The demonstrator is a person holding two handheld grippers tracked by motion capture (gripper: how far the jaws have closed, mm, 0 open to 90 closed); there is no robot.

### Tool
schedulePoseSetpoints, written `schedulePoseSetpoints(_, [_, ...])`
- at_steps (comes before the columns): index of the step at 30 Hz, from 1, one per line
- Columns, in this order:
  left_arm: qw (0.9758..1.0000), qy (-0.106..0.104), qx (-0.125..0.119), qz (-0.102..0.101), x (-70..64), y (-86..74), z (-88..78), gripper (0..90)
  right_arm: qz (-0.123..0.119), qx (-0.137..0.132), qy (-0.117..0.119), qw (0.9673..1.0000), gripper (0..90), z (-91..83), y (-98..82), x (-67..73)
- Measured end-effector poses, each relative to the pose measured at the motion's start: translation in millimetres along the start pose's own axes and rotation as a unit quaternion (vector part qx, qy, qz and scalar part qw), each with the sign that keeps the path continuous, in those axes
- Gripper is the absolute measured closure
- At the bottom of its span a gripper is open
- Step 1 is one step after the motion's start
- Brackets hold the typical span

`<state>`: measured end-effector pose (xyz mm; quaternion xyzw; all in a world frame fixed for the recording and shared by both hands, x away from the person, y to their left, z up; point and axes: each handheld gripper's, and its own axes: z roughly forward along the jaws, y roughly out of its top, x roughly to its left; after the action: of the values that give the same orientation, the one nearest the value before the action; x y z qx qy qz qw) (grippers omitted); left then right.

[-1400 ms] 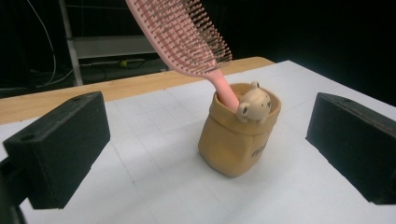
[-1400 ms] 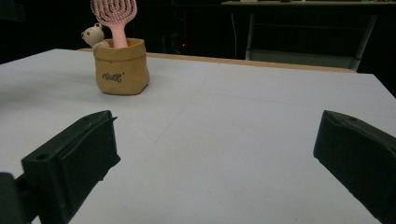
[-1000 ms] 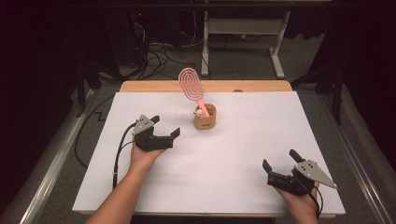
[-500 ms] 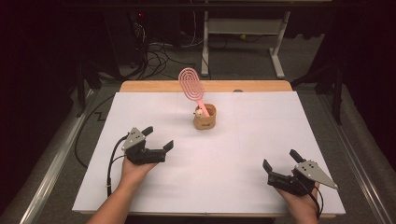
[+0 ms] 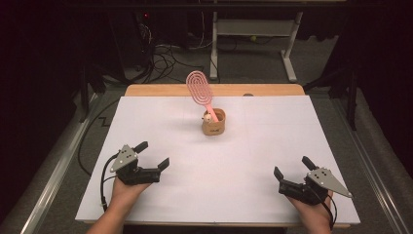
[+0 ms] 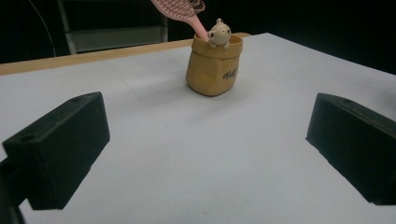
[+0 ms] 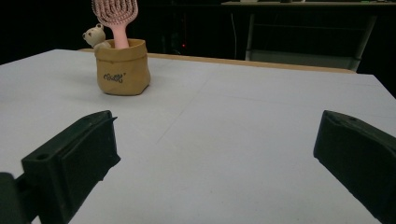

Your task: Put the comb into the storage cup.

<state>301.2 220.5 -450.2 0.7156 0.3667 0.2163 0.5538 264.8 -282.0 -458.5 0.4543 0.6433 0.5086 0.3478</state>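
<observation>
Pink hairbrush point(image 5: 200, 91) is standing in the tan pouch point(image 5: 214, 123) well ahead of me, between my left tongs point(image 5: 152, 156) and right tongs point(image 5: 293, 170), both gaping empty over the worktop point(image 5: 219, 165).

The right gripper point(image 7: 210, 154) has its 2 black jaws spread wide over the white table point(image 7: 243, 140). Beyond them stands a tan pouch point(image 7: 122, 72) holding a pink hairbrush point(image 7: 116, 16) and 1 small bear figure point(image 7: 95, 35).

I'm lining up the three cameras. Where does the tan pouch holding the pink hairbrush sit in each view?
High view: tan pouch at centre, toward the table's far edge.
Left gripper view: top centre.
Right gripper view: upper left.
Shared landmark: the pink hairbrush leaning out of it.
</observation>
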Motion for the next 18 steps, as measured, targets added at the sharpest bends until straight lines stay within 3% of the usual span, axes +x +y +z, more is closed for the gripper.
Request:
schedulePoseSetpoints(6, [1.0000,-0.003,-0.006,0.000,1.6,-3.7,-19.1,0.0,-0.004,0.001,0.000,1.0000,0.3,0.1,-0.3,-0.2])
schedulePoseSetpoints(8, [0.9999,0.005,-0.003,0.009,4.1,-6.0,-23.5,0.0,-0.004,0.001,-0.001,1.0000,0.2,-0.1,-0.2,-0.1])
schedulePoseSetpoints(12, [0.9999,0.011,-0.008,-0.006,14.0,-13.5,-30.2,0.0,-0.008,0.000,0.000,1.0000,0.3,-0.5,0.1,0.2])
schedulePoseSetpoints(15, [0.9998,0.016,-0.004,0.005,16.4,-16.3,-33.2,0.0,-0.010,0.001,0.000,1.0000,0.3,-0.4,-0.2,0.7])
schedulePoseSetpoints(18, [0.9999,0.015,-0.006,0.004,18.1,-16.5,-36.2,0.0,-0.010,0.000,-0.002,1.0000,0.2,-1.2,-0.2,0.5])
